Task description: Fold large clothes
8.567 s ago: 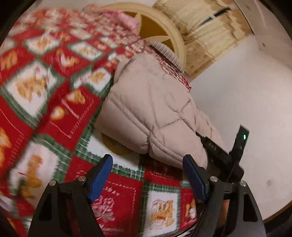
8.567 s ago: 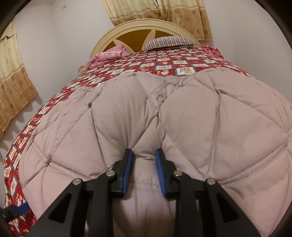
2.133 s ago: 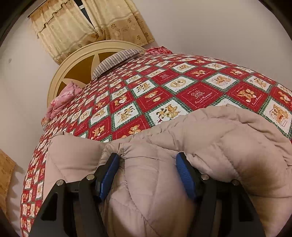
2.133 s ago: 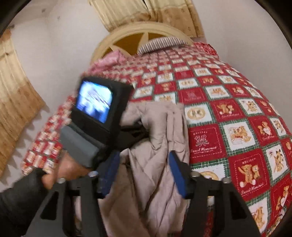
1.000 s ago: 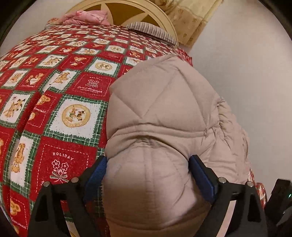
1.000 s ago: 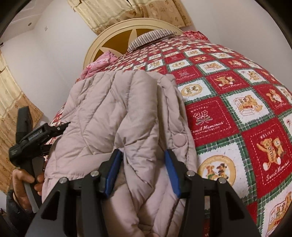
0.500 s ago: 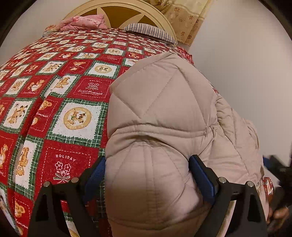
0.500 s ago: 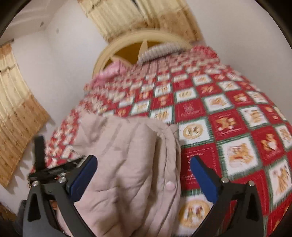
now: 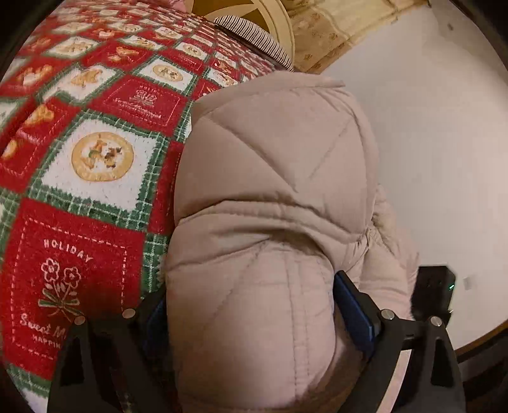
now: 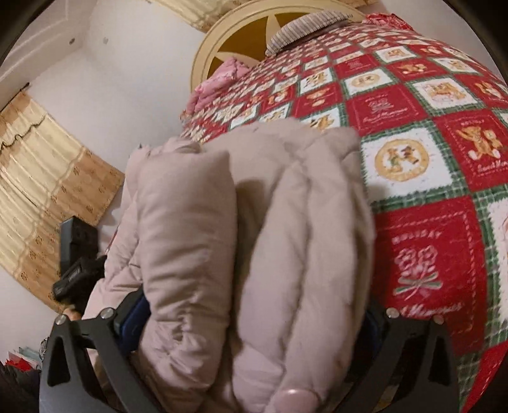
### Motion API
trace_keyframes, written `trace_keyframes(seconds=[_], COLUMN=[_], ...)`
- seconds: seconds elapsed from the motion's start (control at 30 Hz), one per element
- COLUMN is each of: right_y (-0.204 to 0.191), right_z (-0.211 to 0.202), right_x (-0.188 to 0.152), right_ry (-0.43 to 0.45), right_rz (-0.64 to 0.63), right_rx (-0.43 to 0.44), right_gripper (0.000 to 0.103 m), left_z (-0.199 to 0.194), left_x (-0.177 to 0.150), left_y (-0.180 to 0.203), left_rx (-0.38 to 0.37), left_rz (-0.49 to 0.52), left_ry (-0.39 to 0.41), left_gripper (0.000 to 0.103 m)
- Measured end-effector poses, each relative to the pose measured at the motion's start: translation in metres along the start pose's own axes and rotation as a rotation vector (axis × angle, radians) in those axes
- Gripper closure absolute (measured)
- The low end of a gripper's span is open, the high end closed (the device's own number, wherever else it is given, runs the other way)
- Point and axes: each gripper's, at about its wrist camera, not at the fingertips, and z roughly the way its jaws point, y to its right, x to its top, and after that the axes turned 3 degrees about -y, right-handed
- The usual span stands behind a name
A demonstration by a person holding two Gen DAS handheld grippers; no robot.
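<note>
A beige quilted puffer jacket (image 9: 270, 159) lies bundled near the edge of a bed covered by a red, green and white holiday blanket (image 9: 95, 159). My left gripper (image 9: 250, 295) stands wide around one end of the bundle. The padding bulges over its blue pads (image 9: 352, 305), which press on its sides. In the right wrist view the jacket (image 10: 285, 190) fills the span of my right gripper (image 10: 254, 313), whose wide jaws are closing around the other end. Its blue pads (image 10: 135, 314) are mostly hidden, and I see no squeeze. Each view shows the other gripper past the bundle.
A cream round headboard (image 10: 238, 41) stands at the far end of the bed with a striped pillow (image 10: 304, 25) and a pink pillow (image 10: 219, 79). Beige curtains (image 10: 47, 190) hang at the left wall. A white wall (image 9: 428, 143) runs along the jacket's side.
My right gripper let go of a jacket fold, opened wide, swung back and came down around the bundle's end. The left gripper tilted down a little, still around its end of the bundle.
</note>
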Motion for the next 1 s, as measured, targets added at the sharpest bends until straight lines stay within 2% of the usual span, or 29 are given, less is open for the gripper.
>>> trace_keyframes(seconds=[0.03,0.1,0.17,0.27,0.33,0.43,0.57,0.67,0.73,0.8,0.87,0.9,1.0], right_y=[-0.005,-0.011,-0.015,-0.030,-0.043,-0.052,-0.065,-0.066,-0.059,-0.045,-0.023,-0.010,0.044], right_z=[0.001,0.002,-0.003,-0.018,-0.035,-0.065,-0.128,-0.184,-0.211,-0.237,-0.255,-0.260,-0.256], right_x=[-0.003,-0.009,-0.020,-0.031,-0.039,-0.047,-0.052,-0.055,-0.057,-0.062,-0.068,-0.069,-0.071], right_ry=[-0.008,-0.008,0.020,0.055,0.079,0.125,0.238,0.334,0.377,0.418,0.442,0.448,0.440], right_rz=[0.002,0.038,0.079,0.080,0.081,0.093,0.075,0.056,0.057,0.070,0.103,0.121,0.202], right_rx=[0.001,0.019,0.033,0.008,0.017,0.071,0.068,0.014,-0.033,-0.094,-0.149,-0.175,-0.284], right_gripper=[0.008,0.019,0.034,0.049,0.054,0.057,0.057,0.057,0.057,0.057,0.057,0.057,0.057], left_z=[-0.002,-0.007,-0.011,-0.019,-0.024,-0.027,-0.016,0.007,0.025,0.052,0.087,0.103,0.153], left_x=[-0.003,-0.008,-0.013,-0.021,-0.027,-0.035,-0.041,-0.041,-0.039,-0.043,-0.049,-0.052,-0.063], left_y=[0.003,0.010,0.021,0.038,0.051,0.079,0.145,0.198,0.227,0.258,0.286,0.293,0.307], left_rx=[0.009,0.019,0.028,0.025,-0.005,-0.069,-0.193,-0.268,-0.286,-0.277,-0.228,-0.188,0.020], left_rz=[0.015,0.035,0.066,0.101,0.112,0.129,0.200,0.248,0.281,0.330,0.383,0.394,0.458], left_ry=[0.010,0.025,0.035,0.034,0.027,0.013,-0.024,-0.069,-0.093,-0.116,-0.131,-0.137,-0.137], left_gripper=[0.012,0.020,0.025,0.028,0.028,0.028,0.028,0.028,0.028,0.028,0.028,0.028,0.028])
